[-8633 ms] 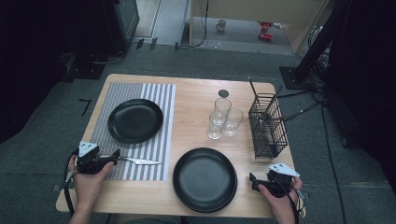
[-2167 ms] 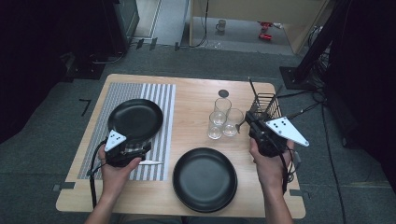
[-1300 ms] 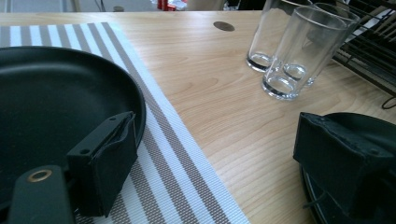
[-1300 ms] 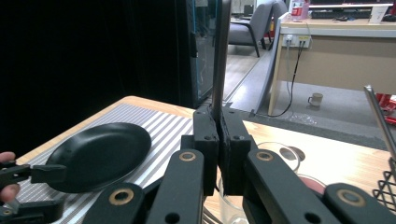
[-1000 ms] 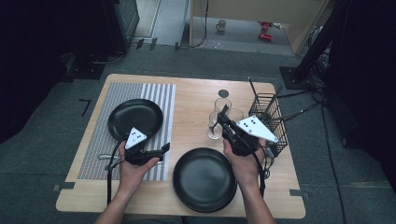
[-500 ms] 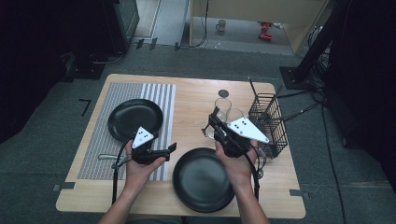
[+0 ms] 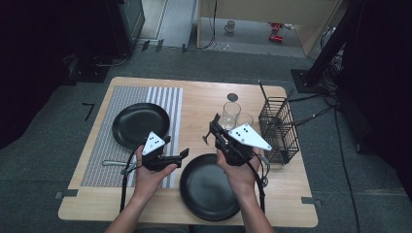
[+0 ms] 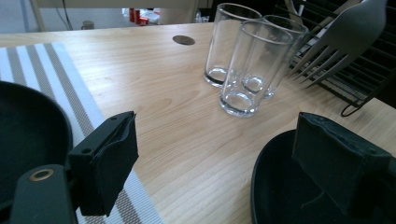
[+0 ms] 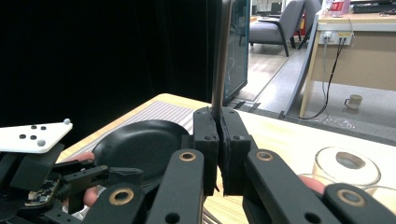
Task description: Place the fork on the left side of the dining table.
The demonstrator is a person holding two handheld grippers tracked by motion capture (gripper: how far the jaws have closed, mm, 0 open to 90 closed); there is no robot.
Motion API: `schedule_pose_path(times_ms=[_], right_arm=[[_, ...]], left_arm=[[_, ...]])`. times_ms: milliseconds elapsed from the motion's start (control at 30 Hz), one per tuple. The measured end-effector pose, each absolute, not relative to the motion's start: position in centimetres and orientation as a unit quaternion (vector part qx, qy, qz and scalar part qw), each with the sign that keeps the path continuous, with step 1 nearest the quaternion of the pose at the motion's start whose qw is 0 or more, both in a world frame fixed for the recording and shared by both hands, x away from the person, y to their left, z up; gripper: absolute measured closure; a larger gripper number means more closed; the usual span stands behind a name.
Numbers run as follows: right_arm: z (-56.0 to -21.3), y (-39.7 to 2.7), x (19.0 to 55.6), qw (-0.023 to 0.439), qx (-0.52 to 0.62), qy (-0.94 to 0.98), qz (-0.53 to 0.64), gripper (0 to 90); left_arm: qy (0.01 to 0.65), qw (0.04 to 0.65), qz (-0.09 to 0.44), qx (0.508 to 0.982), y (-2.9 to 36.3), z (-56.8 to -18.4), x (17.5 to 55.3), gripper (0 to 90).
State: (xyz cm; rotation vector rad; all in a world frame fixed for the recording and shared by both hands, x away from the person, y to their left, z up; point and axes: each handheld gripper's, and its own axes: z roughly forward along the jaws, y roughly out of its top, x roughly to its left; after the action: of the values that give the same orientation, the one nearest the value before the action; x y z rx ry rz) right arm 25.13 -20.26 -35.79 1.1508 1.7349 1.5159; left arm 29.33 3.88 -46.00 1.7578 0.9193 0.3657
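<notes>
My right gripper (image 7: 212,130) is shut on a silver fork; its handle (image 9: 223,56) stands upright out of the closed jaws. The fork's tines (image 8: 345,37) hang in the air beside the glasses. This gripper hovers between the near black plate (image 7: 209,189) and the clear glasses (image 7: 232,114). My left gripper (image 7: 180,156) is open with nothing between its jaws, low over the table between the two plates (image 8: 219,158). The far black plate (image 7: 141,124) lies on the striped placemat (image 7: 165,99).
A black wire basket (image 7: 278,128) stands to the right of the glasses. A knife (image 7: 114,163) lies on the placemat's near part. A small dark disc (image 7: 233,97) sits on the wood behind the glasses. Cables trail from both grippers.
My right gripper has carried the fork leftward from beside the basket to in front of the glasses. The left gripper has edged right toward the near plate, jaws still open.
</notes>
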Motion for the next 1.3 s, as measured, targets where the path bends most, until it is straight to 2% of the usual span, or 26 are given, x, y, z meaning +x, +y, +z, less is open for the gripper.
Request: schedule_pose_path(times_ms=[367, 767, 967, 1200, 1300], right_arm=[[-36.1, -19.3, 25.0, 0.271, 0.428, 0.648, 0.568, 88.0], [-36.4, -18.1, 24.8, 0.265, 0.421, 0.651, 0.573, 88.0], [-36.5, -17.5, 24.7, 0.260, 0.423, 0.650, 0.576, 88.0], [-36.8, -17.1, 24.8, 0.257, 0.432, 0.644, 0.577, 88.0], [-36.9, -16.9, 24.8, 0.254, 0.435, 0.642, 0.579, 88.0]], left_arm=[[0.353, 0.561, 0.147, 0.734, 2.1, -46.0, 29.2, 18.3], [0.327, 0.562, 0.153, 0.744, 0.3, -46.2, 28.8, 18.5], [0.331, 0.556, 0.168, 0.744, 0.1, -46.0, 28.8, 26.7], [0.328, 0.554, 0.180, 0.743, 0.0, -45.8, 28.5, 43.6], [0.333, 0.553, 0.183, 0.741, 0.1, -45.8, 28.5, 46.2]])
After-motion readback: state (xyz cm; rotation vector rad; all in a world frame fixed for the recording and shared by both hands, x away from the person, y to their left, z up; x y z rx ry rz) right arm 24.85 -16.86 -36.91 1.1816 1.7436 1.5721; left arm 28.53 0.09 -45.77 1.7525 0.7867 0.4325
